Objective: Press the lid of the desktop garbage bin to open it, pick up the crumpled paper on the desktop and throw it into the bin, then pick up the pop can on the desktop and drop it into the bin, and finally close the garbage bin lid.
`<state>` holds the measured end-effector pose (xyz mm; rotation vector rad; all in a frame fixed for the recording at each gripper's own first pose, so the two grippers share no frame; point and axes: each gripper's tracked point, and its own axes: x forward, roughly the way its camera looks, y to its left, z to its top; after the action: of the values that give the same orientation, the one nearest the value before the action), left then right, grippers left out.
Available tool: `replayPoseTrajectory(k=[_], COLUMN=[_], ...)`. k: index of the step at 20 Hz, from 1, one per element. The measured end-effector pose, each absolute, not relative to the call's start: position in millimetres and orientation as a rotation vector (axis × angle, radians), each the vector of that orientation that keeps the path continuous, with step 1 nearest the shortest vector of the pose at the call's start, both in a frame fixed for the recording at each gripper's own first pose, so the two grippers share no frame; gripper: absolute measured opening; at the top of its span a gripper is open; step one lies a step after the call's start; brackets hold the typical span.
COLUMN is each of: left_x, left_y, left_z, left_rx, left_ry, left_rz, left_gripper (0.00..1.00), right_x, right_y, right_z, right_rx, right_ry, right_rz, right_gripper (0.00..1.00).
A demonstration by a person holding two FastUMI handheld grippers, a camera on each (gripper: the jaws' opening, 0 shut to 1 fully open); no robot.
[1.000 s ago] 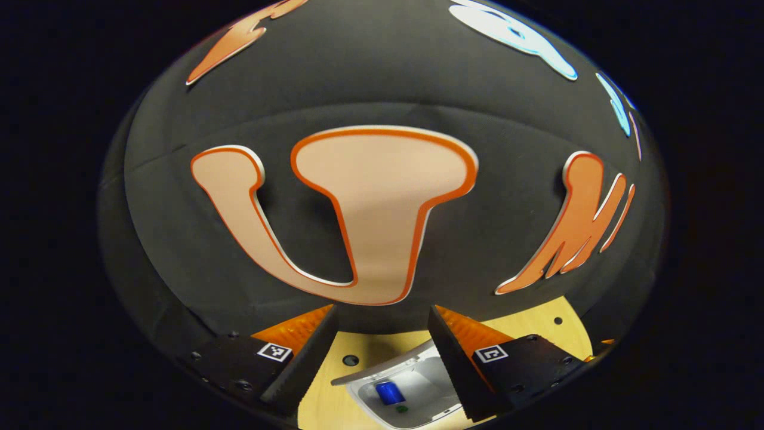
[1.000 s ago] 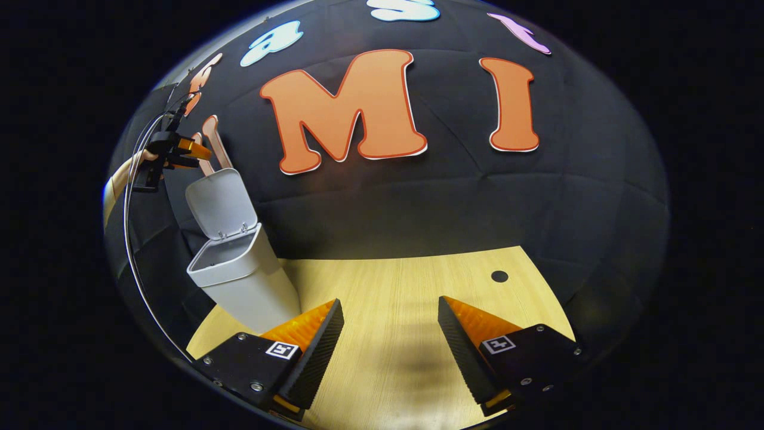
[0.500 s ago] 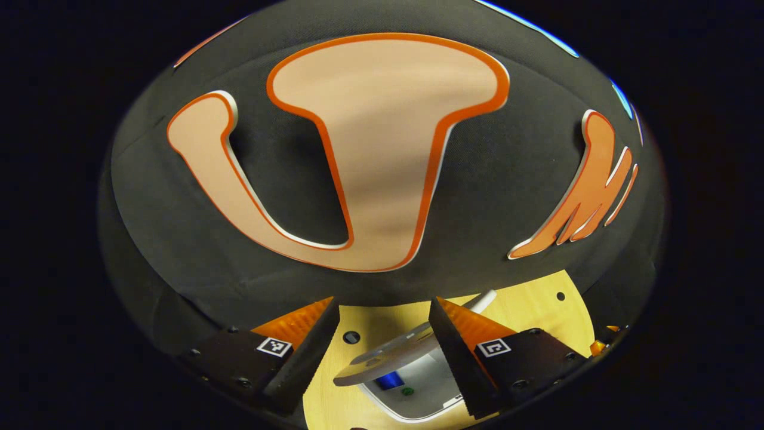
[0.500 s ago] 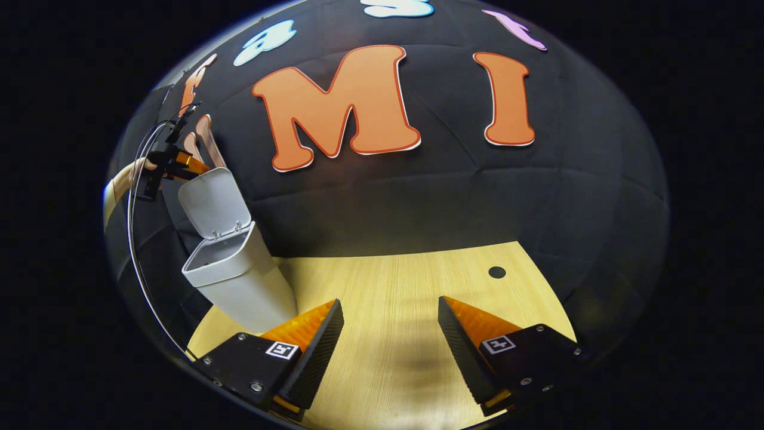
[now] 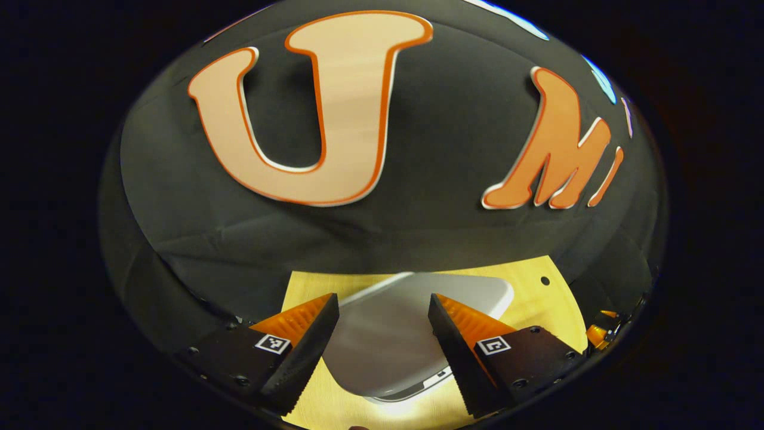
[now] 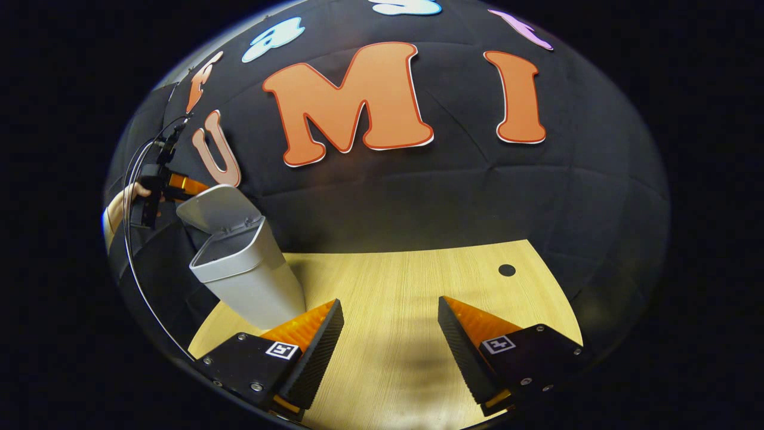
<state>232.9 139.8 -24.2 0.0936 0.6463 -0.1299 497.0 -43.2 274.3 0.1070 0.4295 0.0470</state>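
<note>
The white desktop bin (image 6: 253, 286) stands at the left end of the wooden table (image 6: 406, 280) in the right gripper view. Its lid (image 6: 218, 209) is tilted about halfway down over the mouth. My left gripper (image 6: 191, 186), held by a hand (image 6: 122, 203), sits at the lid's raised edge. In the left gripper view the left gripper (image 5: 382, 301) is open just above the lid's (image 5: 406, 322) outer face, and the bin's rim (image 5: 418, 391) peeks out beneath. The lid hides the bin's inside. My right gripper (image 6: 389, 303) hovers open over bare tabletop with nothing between its fingers.
A black cable (image 6: 128, 251) loops down from the left gripper beside the bin. A small dark hole (image 6: 507, 270) marks the table at the far right. The black booth wall stands close behind the bin and the table.
The lid has swung from upright to about half shut, covering the blue can seen inside earlier. My left gripper has come down with it. The right gripper has stayed put.
</note>
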Motion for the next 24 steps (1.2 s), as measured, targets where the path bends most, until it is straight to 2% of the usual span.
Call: replayPoseTrajectory(k=[6,11,21,24], left_x=[206.8,190.7,186.5,188.9], left_y=[132.9,128.4,120.4,117.1], left_z=[-70.4,-107.3,-120.3,-114.0], left_rx=[0.032,0.093,0.201,0.200], left_ry=[0.640,0.670,0.639,0.555], left_rz=[-0.114,-0.102,-0.080,-0.106], left_gripper=[0.97,0.97,0.98,0.98], right_x=[483.2,472.4,465.1,466.1], right_y=[-34.4,-37.7,-44.2,-44.7], right_z=[262.7,260.2,260.8,262.1], right_rx=[0.108,0.121,0.131,0.135], right_ry=[0.454,0.462,0.466,0.461], right_rz=[0.072,0.070,0.065,0.063], right_gripper=[0.95,0.95,0.95,0.95])
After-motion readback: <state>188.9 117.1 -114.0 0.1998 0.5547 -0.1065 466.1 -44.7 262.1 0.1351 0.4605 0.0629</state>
